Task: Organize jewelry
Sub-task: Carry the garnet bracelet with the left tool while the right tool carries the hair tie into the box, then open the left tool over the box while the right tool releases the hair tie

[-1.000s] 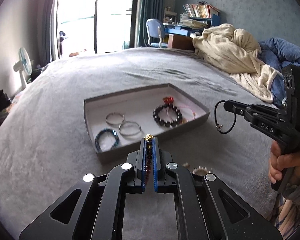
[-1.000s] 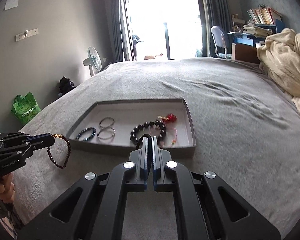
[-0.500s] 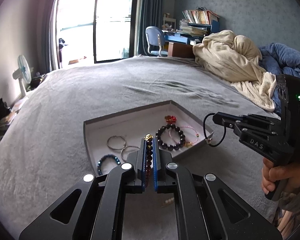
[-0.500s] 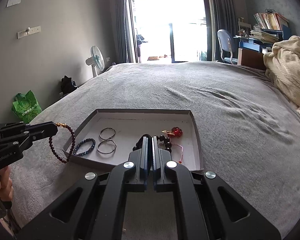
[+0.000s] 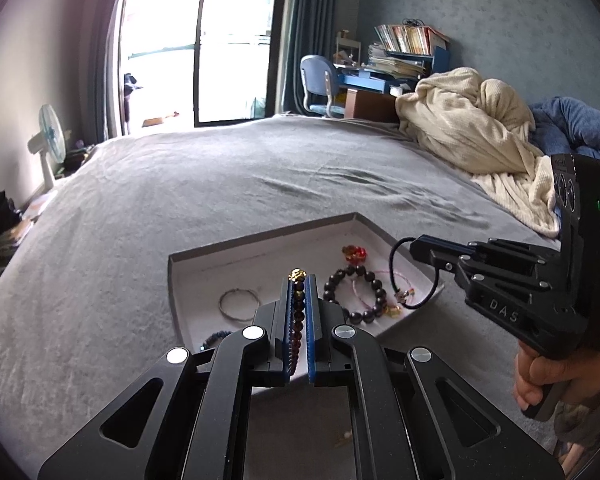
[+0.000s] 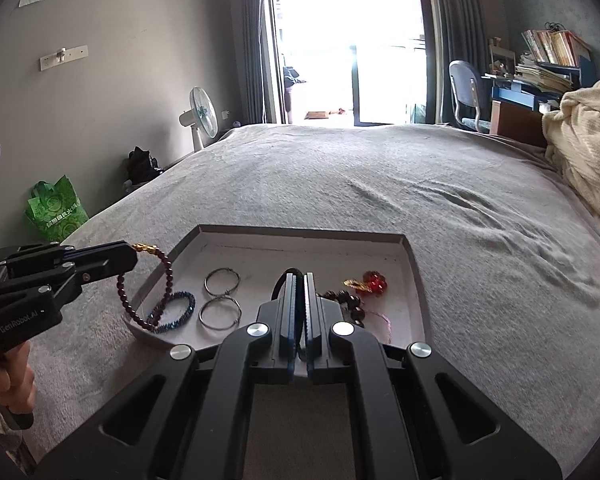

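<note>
Dark-red bead bracelet [image 6: 140, 304] clamped in left hand-held gripper [image 5: 299, 280]; black cord loop [image 5: 410, 276] in right [image 6: 299, 280]

Daylight floods through a sliding glass door [image 6: 348, 52] flanked by dark curtains [image 5: 312, 36]. A grey bedspread [image 6: 380, 184] fills the foreground, a cream blanket [image 5: 472, 128] heaped at its edge. Beyond stand a white fan [image 6: 200, 116], a blue chair [image 5: 320, 84] and a cluttered desk [image 5: 392, 72].
</note>
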`<act>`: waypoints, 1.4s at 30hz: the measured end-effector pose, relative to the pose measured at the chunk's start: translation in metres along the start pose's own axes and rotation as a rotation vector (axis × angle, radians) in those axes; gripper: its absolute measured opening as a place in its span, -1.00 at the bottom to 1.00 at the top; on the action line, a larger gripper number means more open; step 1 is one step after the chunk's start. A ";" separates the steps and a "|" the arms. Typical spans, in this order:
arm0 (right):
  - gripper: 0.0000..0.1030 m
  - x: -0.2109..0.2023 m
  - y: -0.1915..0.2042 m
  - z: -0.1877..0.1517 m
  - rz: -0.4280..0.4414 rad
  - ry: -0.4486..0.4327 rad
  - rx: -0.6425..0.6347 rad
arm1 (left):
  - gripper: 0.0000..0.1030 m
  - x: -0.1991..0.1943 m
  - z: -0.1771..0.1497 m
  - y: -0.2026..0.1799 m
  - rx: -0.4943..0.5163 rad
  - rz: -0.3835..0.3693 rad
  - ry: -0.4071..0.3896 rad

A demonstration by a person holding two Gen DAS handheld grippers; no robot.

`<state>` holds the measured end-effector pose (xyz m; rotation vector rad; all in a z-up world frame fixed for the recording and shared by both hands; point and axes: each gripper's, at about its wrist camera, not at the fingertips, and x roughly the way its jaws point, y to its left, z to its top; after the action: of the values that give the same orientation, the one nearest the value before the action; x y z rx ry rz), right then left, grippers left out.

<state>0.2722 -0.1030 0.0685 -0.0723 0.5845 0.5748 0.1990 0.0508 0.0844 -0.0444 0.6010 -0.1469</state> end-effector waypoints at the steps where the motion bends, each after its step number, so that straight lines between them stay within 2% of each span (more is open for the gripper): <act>1: -0.93 0.003 0.001 0.002 0.004 0.000 0.001 | -0.88 0.002 0.002 0.000 -0.001 -0.002 -0.001; 10: -0.93 0.040 0.009 0.011 0.027 0.039 0.001 | -0.88 0.025 0.009 0.000 -0.004 -0.012 0.018; 19: -0.93 0.072 0.010 -0.006 0.020 0.118 -0.005 | -0.88 0.056 -0.009 0.006 -0.016 -0.013 0.074; 27: -0.93 0.085 -0.008 -0.025 -0.018 0.168 0.004 | -0.88 0.073 -0.026 0.015 -0.015 0.024 0.117; 38: -0.93 0.094 -0.017 -0.035 -0.052 0.193 -0.005 | -0.88 0.085 -0.035 0.025 -0.013 0.067 0.159; 39: -0.93 0.093 -0.017 -0.035 -0.053 0.191 -0.008 | -0.86 0.086 -0.035 0.025 -0.010 0.072 0.161; 41: -0.90 0.094 -0.017 -0.035 -0.054 0.191 -0.012 | -0.70 0.086 -0.035 0.027 -0.012 0.082 0.159; 42: -0.84 0.093 -0.016 -0.035 -0.056 0.189 -0.013 | -0.55 0.085 -0.035 0.027 -0.014 0.087 0.156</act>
<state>0.3271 -0.0786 -0.0122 -0.1562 0.7600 0.5207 0.2519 0.0647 0.0052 -0.0203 0.7584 -0.0625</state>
